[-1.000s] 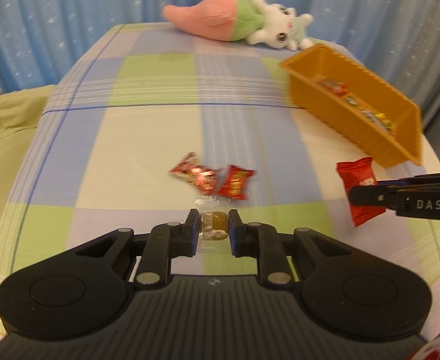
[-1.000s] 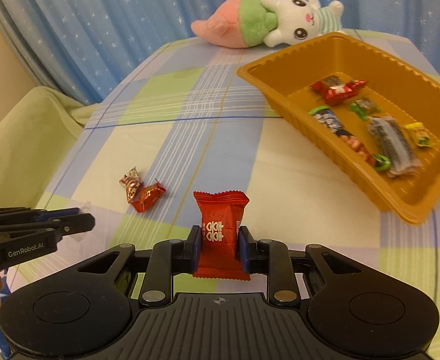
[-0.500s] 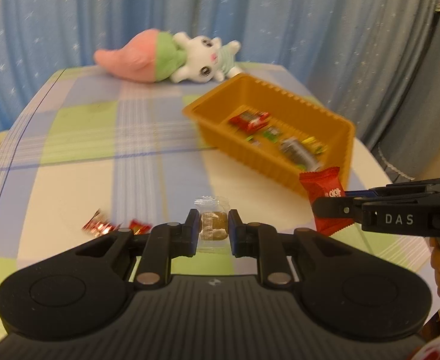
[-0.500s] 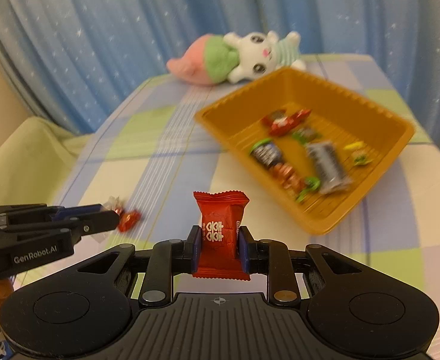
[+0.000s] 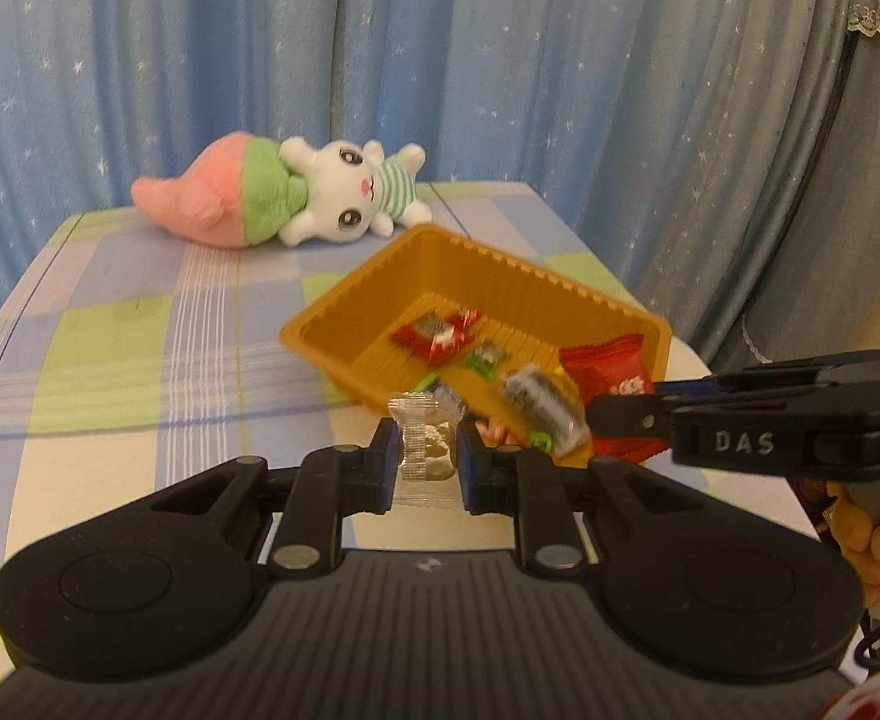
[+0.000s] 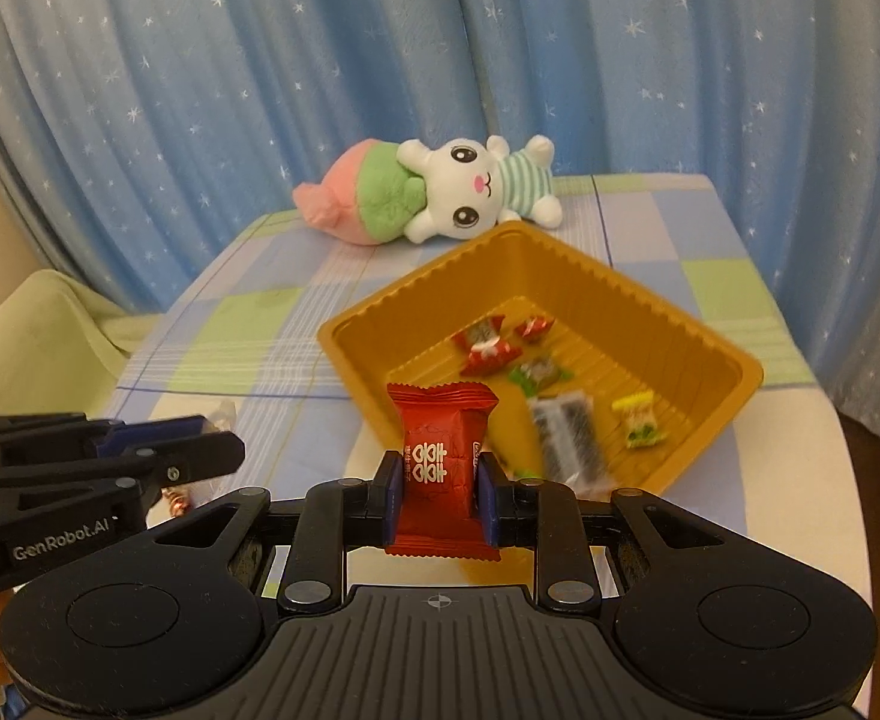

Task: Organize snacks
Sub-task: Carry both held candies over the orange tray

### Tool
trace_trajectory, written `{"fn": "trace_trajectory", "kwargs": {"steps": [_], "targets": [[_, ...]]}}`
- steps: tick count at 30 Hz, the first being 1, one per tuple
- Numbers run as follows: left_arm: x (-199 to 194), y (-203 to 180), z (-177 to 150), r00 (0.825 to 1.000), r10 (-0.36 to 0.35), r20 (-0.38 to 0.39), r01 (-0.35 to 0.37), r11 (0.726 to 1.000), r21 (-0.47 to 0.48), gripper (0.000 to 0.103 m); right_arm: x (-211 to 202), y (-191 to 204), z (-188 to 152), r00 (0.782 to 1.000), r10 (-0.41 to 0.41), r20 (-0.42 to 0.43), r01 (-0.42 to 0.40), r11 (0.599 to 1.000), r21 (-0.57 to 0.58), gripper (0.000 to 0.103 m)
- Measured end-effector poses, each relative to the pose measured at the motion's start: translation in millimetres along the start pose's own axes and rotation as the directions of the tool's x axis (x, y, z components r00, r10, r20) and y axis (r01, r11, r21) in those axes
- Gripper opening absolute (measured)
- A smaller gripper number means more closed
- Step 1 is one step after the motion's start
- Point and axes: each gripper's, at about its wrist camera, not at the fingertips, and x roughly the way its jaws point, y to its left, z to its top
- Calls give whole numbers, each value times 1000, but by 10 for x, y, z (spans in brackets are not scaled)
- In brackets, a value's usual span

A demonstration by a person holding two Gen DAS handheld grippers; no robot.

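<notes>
Both tongs are black, two-fingered and hand-held, and each pinches a snack. Left tongs (image 5: 425,468) are pressed onto a small clear-wrapped candy with a brownish sweet inside (image 5: 423,450), gripped at its sides. Right tongs (image 6: 438,495) are pressed onto a red foil snack packet with white characters (image 6: 442,456), which stands upright between the fingers. Seen from the left wrist camera, the right tongs reach in from the right with the red packet in front of the near right corner of an orange plastic tray with ribbed walls (image 5: 499,264). Part of a hand shows at the right edge.

The tray sits at an angle on a worktop covered by a checked cloth of pale blue, green and cream squares (image 5: 140,324). Inside the tray lie several wrapped sweets (image 6: 499,348): red ones toward the far side, a green one, a yellow one and a dark striped bar, all somewhat blurred. Near the left tongs, a small red-wrapped candy (image 6: 176,501) lies on the cloth.

At the far end of the worktop, a white plush rabbit with a pink and green carrot-shaped body (image 6: 440,192) lies on its side. Blue curtains dotted with white stars (image 6: 260,60) hang behind. A pale green fabric (image 6: 38,330) sits to the left, beside the worktop.
</notes>
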Motion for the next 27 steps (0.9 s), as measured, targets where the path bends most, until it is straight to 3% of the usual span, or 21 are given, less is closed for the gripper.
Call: {"fn": "trace_trajectory", "kwargs": {"steps": [11,27], "targets": [[454,-43,403,999,39,-4,-39,999,16,19,313,-187,426,1000,5,-4,-5,1000,-31,26],[1090,39,721,998,55,-26,-54,997,47,19,743,-442,656,999,-4,-44,4,1000,0,26]]}}
